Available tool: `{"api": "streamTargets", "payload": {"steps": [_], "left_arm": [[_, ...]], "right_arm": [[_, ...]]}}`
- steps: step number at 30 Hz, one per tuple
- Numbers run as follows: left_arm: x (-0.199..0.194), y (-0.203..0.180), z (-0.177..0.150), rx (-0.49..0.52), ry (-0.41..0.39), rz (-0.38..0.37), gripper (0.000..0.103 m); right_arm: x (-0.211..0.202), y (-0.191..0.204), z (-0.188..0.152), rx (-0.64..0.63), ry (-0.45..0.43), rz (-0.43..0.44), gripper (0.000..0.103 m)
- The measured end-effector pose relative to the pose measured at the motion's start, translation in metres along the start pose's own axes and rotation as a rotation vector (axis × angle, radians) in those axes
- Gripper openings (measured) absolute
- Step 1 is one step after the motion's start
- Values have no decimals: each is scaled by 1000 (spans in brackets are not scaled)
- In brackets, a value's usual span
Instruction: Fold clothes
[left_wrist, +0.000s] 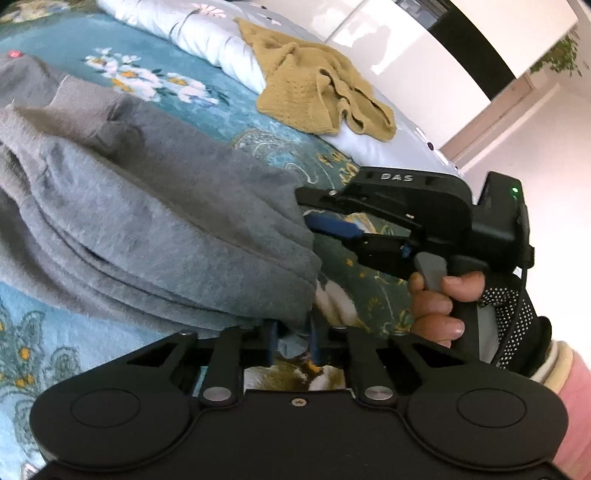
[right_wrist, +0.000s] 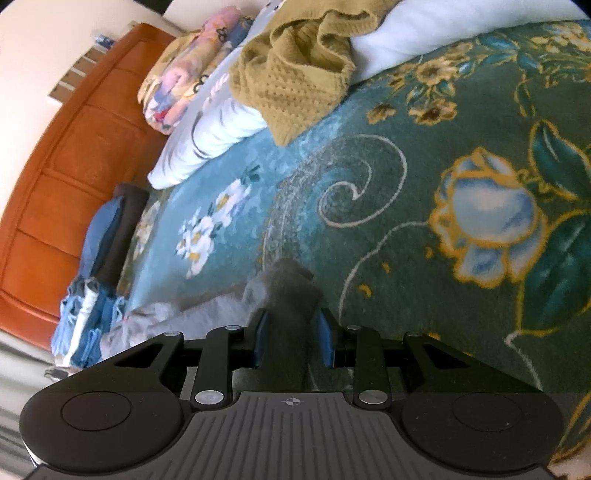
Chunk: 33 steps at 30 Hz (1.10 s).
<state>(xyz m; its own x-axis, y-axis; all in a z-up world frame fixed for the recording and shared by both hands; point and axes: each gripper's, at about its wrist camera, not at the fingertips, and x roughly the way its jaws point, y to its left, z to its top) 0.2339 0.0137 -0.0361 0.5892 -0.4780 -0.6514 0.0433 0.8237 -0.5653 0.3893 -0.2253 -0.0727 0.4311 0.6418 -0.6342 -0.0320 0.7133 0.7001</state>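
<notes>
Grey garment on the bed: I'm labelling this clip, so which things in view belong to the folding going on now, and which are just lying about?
In the job:
- grey garment
- left gripper, closed on its edge
- right gripper, closed on a bunch of it

Lying about:
- mustard knitted garment
- white quilt
- floral blanket underneath
- folded pile by the headboard

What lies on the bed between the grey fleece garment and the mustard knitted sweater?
Only bare teal floral blanket separates the grey fleece garment from the mustard knitted sweater; the left wrist view shows it.
</notes>
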Motion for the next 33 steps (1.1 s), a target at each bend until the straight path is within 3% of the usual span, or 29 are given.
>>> {"api": "streamTargets", "payload": {"steps": [10,12,15,28,30,33], "left_arm": [[-9,4,1,-4,-9,-36,6],[-13,4,1,4,-14,-44,5],[-18,1,3,22,-16,-59,4],[-15,12,4,-25,39,-91,6],[-24,17,4,-35,34,-109,17],[-40,23,5,-32,-3,-125,25]], "right_arm": [[11,3,3,3,18,7,25],[13,6,4,-3,20,13,13],[12,13,7,-35,10,-8,11],[9,19,6,-69,22,-55,11],[1,26,4,-114,6,-61,13],[-11,36,-5,-167,-20,-61,15]]}}
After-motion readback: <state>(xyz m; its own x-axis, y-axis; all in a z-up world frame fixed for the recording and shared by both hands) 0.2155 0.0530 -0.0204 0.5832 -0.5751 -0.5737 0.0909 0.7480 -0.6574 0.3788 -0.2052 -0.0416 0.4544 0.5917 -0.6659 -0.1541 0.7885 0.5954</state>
